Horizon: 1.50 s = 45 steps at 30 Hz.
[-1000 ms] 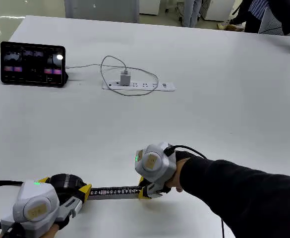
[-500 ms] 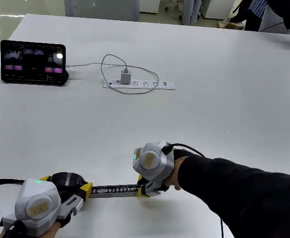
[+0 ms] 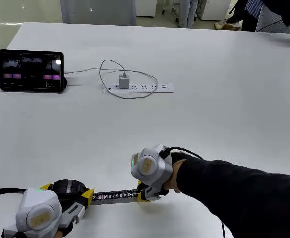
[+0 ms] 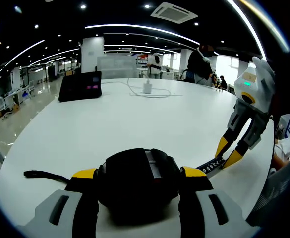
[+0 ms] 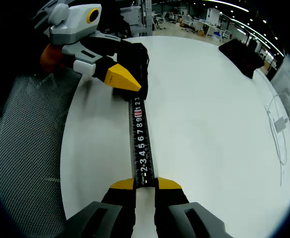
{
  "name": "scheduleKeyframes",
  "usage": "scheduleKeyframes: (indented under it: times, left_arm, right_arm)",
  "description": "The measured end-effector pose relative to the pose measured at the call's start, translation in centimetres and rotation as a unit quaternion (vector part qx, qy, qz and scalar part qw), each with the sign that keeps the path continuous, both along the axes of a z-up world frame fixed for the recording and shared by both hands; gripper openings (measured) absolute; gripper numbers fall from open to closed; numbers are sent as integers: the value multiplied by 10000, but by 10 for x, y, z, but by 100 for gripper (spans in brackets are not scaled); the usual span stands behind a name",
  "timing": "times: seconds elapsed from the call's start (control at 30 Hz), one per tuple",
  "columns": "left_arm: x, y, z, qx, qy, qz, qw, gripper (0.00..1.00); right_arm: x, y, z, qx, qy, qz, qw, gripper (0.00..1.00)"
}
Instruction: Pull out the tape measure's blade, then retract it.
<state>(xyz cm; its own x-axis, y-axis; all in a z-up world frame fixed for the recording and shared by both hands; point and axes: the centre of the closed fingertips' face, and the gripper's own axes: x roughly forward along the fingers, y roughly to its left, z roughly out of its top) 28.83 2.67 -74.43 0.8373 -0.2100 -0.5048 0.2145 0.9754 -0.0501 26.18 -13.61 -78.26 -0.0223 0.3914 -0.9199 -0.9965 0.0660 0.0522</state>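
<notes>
Anchor: left hand-held gripper (image 4: 140, 172) clamps the round black tape measure case (image 3: 65, 188) on the white worktop (image 3: 209, 99), seemingly to stop it sliding | Pull: right hand-held gripper (image 5: 145, 184) pinches the tip of the dark numbered blade (image 5: 140, 139), a short length out, lying flat between them.

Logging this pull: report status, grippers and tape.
Left gripper shut on tape measure case. Right gripper shut on blade. Blade partly out, flat on table. Power strip and tablet well away.
</notes>
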Motion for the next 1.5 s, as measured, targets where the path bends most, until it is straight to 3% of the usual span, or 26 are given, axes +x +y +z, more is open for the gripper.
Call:
scheduleKeyframes:
  times: [0.2, 1.5]
  left_arm:
    - [0, 0, 0, 48, -10, -22, 10000, 61]
    - [-1, 1, 0, -141, 41, -26, 9999, 60]
  right_arm:
    - [0, 2, 0, 57, -21, -60, 10000, 10]
    - [0, 22, 0, 240, 7, -90, 9997, 10]
